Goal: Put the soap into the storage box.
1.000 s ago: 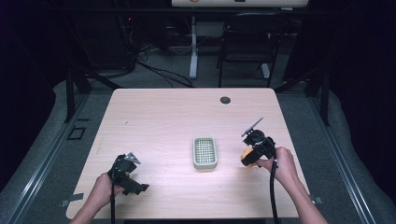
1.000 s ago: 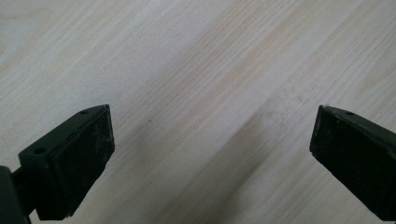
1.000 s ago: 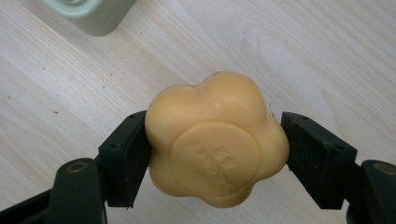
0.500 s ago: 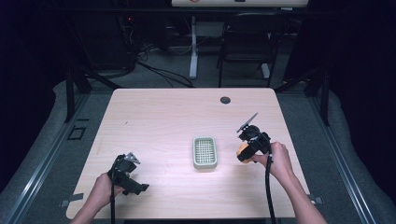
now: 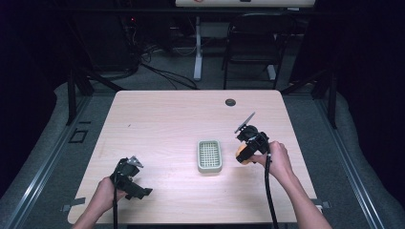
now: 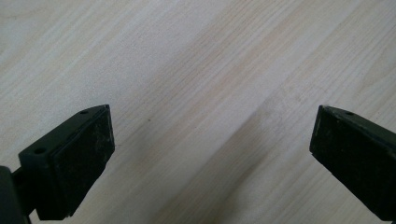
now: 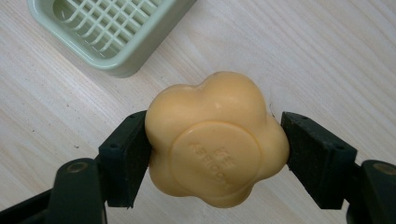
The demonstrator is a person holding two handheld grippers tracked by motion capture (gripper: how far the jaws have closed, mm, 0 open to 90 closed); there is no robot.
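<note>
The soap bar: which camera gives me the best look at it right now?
The right gripper view: the orange flower-shaped soap bar sits large between the right gripper jaws, stamped lettering visible, with the green soap dish beyond. The high view gives a small orange patch under the gripper. The left gripper view faces bare table.

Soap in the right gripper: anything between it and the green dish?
Nothing visible. The soap sits clamped in the right gripper; only bare table separates it from the empty soap dish beside it.
</note>
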